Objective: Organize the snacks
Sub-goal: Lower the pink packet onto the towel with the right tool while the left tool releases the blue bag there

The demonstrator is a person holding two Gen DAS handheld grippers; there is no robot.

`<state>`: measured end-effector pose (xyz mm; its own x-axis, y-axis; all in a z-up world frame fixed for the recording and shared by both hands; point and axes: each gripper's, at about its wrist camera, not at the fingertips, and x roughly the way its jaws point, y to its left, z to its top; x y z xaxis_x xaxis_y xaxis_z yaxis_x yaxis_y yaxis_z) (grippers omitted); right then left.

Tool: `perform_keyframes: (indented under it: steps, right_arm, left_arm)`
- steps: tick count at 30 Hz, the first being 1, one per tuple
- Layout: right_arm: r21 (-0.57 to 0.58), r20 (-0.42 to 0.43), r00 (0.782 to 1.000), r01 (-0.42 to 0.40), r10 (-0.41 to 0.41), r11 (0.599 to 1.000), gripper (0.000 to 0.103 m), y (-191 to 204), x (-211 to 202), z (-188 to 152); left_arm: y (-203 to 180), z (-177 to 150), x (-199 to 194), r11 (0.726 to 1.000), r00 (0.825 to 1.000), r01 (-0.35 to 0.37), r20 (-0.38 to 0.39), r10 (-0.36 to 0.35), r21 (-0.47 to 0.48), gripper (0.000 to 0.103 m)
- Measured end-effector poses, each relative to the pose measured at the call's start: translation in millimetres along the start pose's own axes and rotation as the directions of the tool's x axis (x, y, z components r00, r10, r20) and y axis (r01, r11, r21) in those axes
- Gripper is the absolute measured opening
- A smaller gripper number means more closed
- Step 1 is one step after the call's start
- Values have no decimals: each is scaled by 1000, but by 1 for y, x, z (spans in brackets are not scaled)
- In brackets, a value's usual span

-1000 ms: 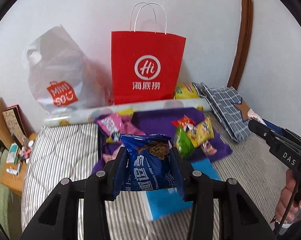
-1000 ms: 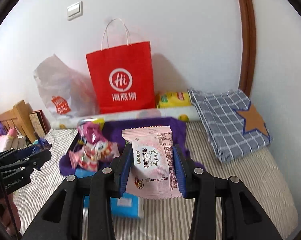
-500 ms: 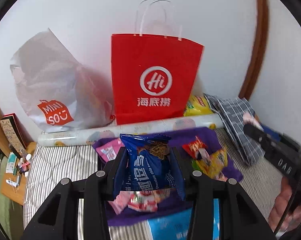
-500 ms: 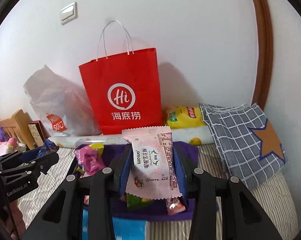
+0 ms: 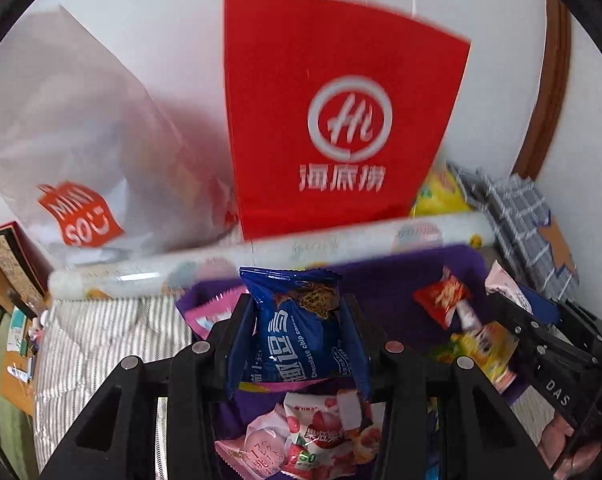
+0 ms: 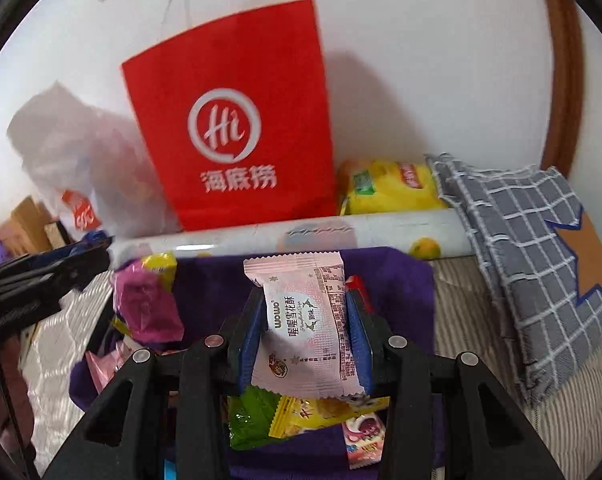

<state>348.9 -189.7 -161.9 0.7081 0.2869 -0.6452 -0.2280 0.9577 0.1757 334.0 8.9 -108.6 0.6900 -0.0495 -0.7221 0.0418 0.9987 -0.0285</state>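
Observation:
My left gripper (image 5: 299, 320) is shut on a blue chocolate-chip cookie packet (image 5: 301, 332), held upright over a purple cloth (image 5: 385, 296) strewn with several snack packets. My right gripper (image 6: 305, 312) is shut on a pink snack packet (image 6: 307, 328) above the same purple cloth (image 6: 397, 292). A red paper bag (image 5: 337, 120) stands against the wall just beyond both grippers, shown in the right wrist view as the red paper bag (image 6: 233, 128). The right gripper (image 5: 541, 336) shows at the right edge of the left wrist view, the left gripper (image 6: 41, 280) at the left edge of the right wrist view.
A white plastic bag (image 5: 77, 140) leans left of the red bag. A rolled sheet (image 6: 301, 236) lies along the cloth's far edge. A yellow chip bag (image 6: 385, 192) and a checked grey cushion (image 6: 533, 264) sit at the right. Striped bedding (image 5: 97, 344) lies at the left.
Both grippers have moved forward and down toward the red bag, each still holding its packet. The purple cloth and its snacks now lie directly under them.

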Motion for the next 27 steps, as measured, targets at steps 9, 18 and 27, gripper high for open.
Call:
perform_keyframes:
  steps: [9, 18, 27]
  right_arm:
    - [-50, -53, 998, -28, 25, 998, 40, 7, 18, -17]
    - [-76, -79, 996, -38, 32, 996, 40, 9, 20, -21]
    - [-37, -88, 992, -98, 94, 995, 40, 1, 19, -22]
  left_arm:
    - [5, -8, 21, 997, 995, 61, -78, -64, -38, 41]
    - [0, -7, 25, 999, 995, 19, -95, -22, -27, 41]
    - [1, -9, 31, 999, 992, -11, -128, 7, -36, 41]
